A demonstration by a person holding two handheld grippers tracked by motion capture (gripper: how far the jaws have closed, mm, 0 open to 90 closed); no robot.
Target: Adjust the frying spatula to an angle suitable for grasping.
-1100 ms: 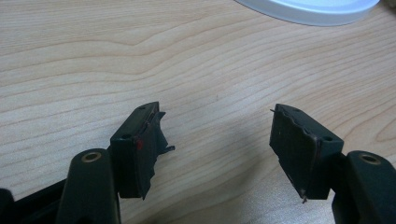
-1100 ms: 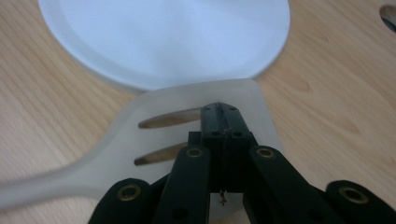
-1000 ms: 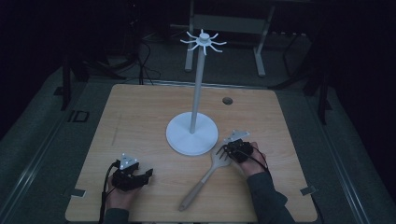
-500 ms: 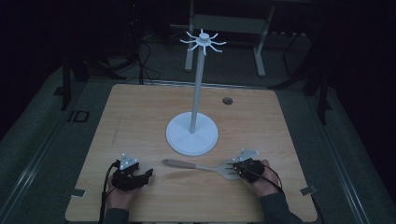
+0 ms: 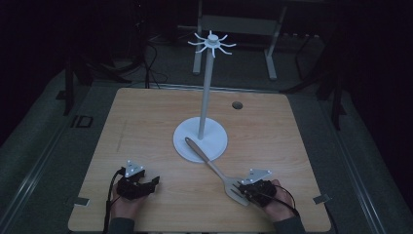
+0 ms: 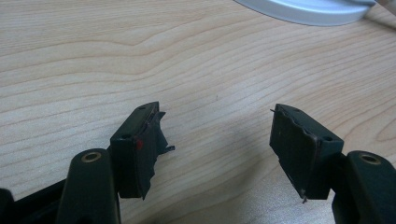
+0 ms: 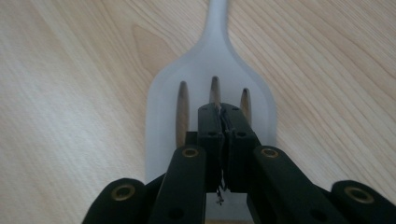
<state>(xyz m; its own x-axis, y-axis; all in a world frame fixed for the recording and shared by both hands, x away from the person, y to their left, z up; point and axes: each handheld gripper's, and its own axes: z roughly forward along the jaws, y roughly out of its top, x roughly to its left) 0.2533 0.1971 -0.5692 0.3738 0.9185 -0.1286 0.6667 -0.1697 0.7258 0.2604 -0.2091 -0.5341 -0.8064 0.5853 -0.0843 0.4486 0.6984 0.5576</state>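
Spatula flat on table, slotted blade directly under right gripper, jaws pressed together above blade, handle tip over stand base, left gripper jaws apart, empty.

Wooden table bears a small dark hole near its far edge. Beyond, on the dim floor: cables at left, a metal frame behind centre.

A dim room, grey floor, metal frame behind wooden table.
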